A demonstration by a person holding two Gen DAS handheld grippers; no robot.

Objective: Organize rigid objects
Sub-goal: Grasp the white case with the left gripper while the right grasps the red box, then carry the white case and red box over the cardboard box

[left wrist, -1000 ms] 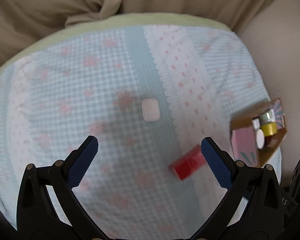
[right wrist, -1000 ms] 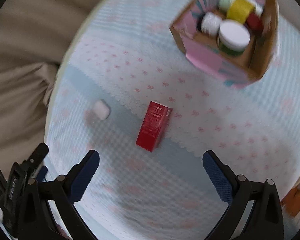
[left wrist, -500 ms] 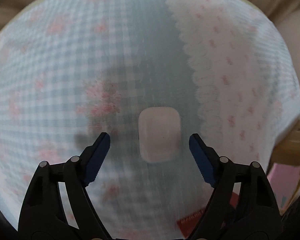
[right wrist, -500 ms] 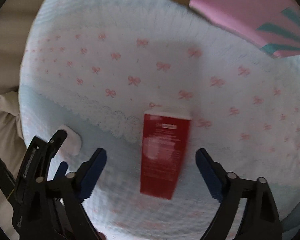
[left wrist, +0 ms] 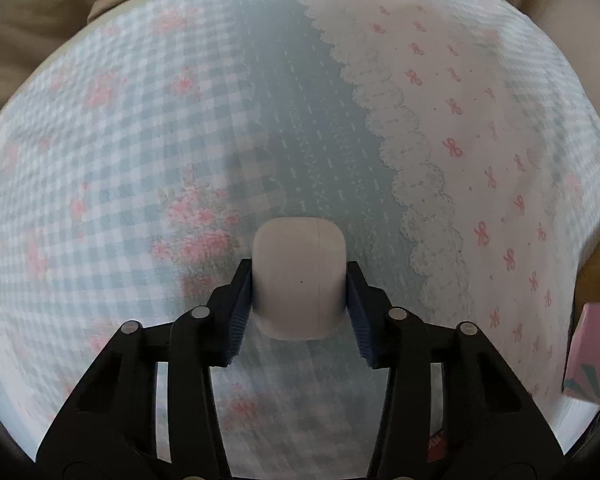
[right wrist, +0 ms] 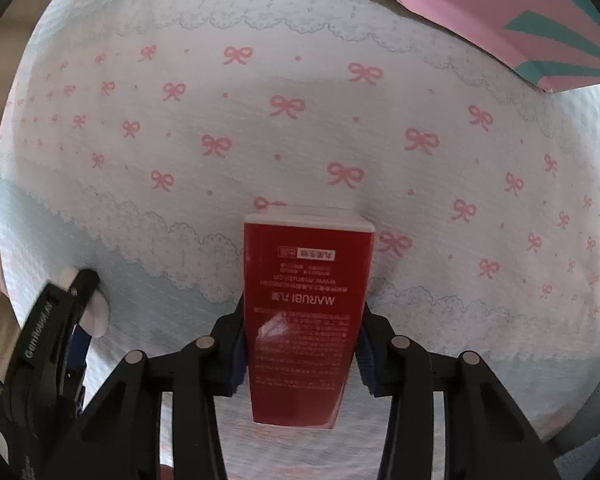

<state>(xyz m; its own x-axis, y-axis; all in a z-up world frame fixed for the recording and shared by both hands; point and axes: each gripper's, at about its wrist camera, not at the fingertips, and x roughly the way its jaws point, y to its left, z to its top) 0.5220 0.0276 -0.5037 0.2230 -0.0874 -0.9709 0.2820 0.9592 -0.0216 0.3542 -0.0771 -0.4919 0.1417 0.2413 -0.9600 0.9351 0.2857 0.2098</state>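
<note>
Pinching a small white case [left wrist: 299, 278] across its two rounded sides, the left hand-held gripper [left wrist: 299, 300] has its blue pads pressed flat against the shell, with the case lying on the checked part of the cloth-covered desk [left wrist: 140, 160], well in from every edge. The case looks like smooth hard plastic, light and stiff but slick, so a hold low on its widest part seems safest. The right hand-held gripper [right wrist: 300, 344] is clamped on a red carton [right wrist: 306, 312] across its long sides near the middle, the carton lying flat on the bow-printed cloth. Thin card like this probably weighs little and may dent under a hard squeeze. A pink box [right wrist: 480, 12] stands toward the far right corner.
</note>
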